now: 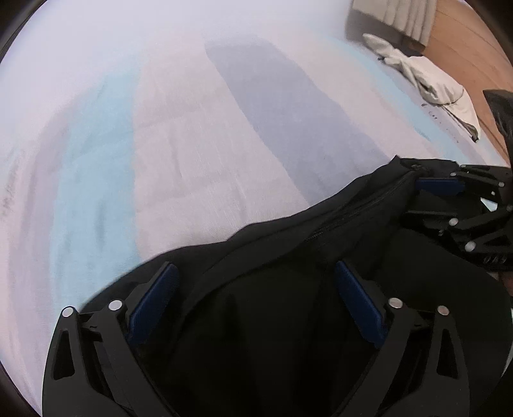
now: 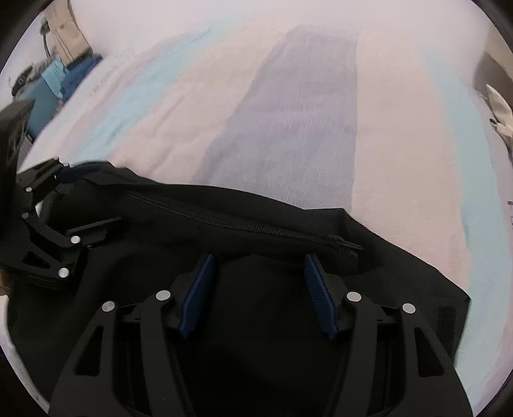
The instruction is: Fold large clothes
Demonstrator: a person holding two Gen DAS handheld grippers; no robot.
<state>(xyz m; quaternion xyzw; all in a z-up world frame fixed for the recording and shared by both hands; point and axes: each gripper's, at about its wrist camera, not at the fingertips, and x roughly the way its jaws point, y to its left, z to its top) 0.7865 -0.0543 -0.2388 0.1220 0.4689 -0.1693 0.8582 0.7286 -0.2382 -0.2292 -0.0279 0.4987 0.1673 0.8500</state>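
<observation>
A black zip-up garment [image 1: 288, 304] lies spread on a bed sheet [image 1: 192, 144] striped pink, pale blue and purple. Its zipper [image 2: 243, 226] runs across just beyond my right fingertips. My left gripper [image 1: 256, 277] stands open over the dark cloth, its blue pads [image 1: 160, 298] far apart with loose fabric under and between them. My right gripper [image 2: 256, 272] is open too, its blue pads [image 2: 317, 288] set apart above the garment near the zipper. Each view shows the other gripper at the garment's far end: the right gripper [image 1: 429, 195] and the left gripper [image 2: 86, 199].
A crumpled white garment [image 1: 426, 83] lies at the sheet's far right edge, also seen as white cloth [image 2: 500, 109]. Beyond it are a wooden floor [image 1: 465, 38] and a pale curtain [image 1: 394, 16]. Blue items [image 2: 54, 77] sit past the bed's far left corner.
</observation>
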